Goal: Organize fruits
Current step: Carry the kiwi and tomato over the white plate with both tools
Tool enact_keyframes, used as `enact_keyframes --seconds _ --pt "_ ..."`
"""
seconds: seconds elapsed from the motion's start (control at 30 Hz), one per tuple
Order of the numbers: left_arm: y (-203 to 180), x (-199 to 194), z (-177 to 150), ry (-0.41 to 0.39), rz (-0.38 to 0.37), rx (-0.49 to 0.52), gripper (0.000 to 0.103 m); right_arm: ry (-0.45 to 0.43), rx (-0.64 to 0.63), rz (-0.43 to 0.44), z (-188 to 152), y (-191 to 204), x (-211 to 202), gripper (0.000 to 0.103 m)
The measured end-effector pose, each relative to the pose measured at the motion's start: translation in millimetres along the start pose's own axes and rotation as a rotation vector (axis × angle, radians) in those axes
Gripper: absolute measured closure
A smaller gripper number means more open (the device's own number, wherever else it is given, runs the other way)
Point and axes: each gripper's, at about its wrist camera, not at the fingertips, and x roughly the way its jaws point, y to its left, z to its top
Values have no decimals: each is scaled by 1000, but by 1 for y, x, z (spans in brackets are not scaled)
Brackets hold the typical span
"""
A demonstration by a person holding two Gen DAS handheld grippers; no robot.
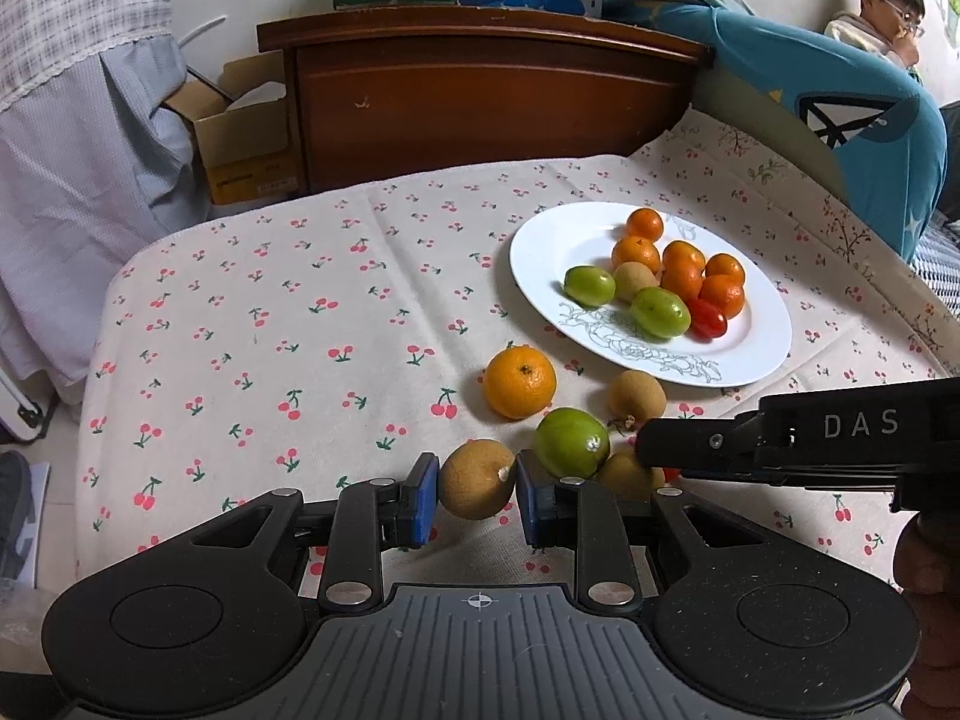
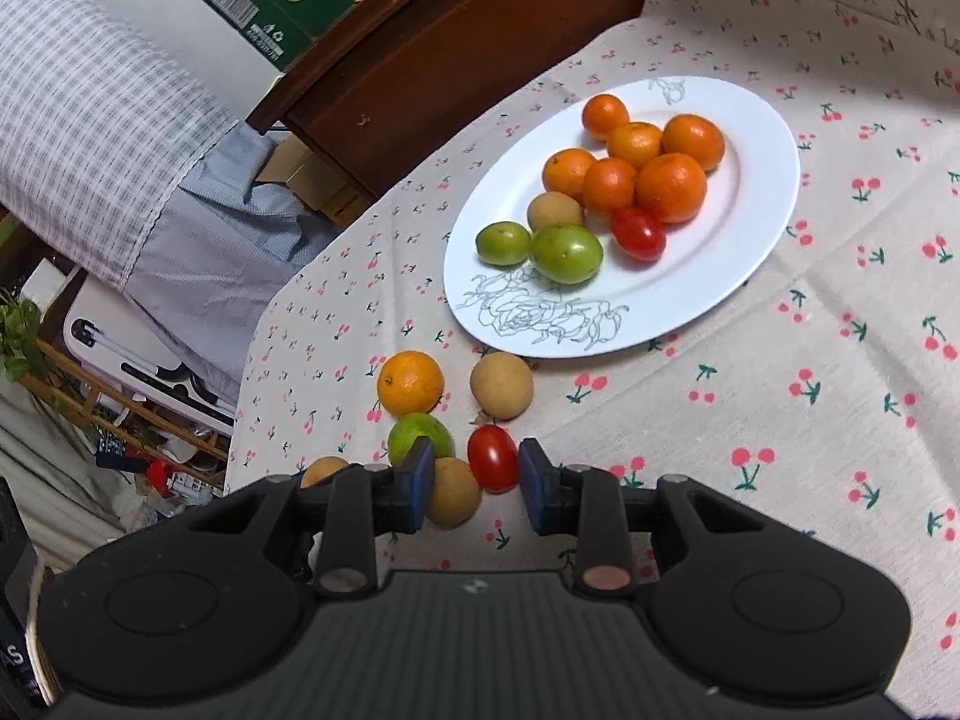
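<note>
My left gripper [image 1: 476,471] is shut on a brown longan [image 1: 477,480], held just above the cherry-print cloth. Beside it lie a green fruit [image 1: 570,443], an orange [image 1: 519,381] and two more longans [image 1: 637,396] [image 1: 627,474]. My right gripper [image 2: 477,450] stands open and low over a red cherry tomato [image 2: 493,459], which sits against the right pad. A longan [image 2: 453,495] fills the gap to the left pad. The white plate [image 2: 720,276] beyond holds several oranges, two green fruits, a longan and a tomato.
A wooden headboard [image 1: 480,102] stands behind the table, with an open cardboard box [image 1: 240,138] to its left. A blue cushion [image 1: 840,114] rises at the right, with a person [image 1: 888,6] behind it. The cloth's left edge [image 1: 102,330] drops to the floor.
</note>
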Motion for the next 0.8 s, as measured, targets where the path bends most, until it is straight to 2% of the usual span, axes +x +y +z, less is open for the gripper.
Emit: enact_keyframes --seconds 0.13,0.33,0.47,0.53,0.6,0.8 --pt "2 -1 1 -5 4 -12 78 -6 17 -21 1 -6 -2 73" --pt "1 -4 1 -8 4 -10 78 -1 -47 -28 1 4 0 76" --pt "0 -4 1 -7 -8 -10 78 -3 2 -25 3 -4 0 78" --pt "0 -5 1 -9 -6 -9 78 0 35 -38 5 -9 -1 85" --pt "0 -5 2 -14 -8 -12 78 1 35 -45 6 -11 -1 85" --pt "0 -6 2 -19 -3 -12 78 5 -103 -89 1 5 2 83"
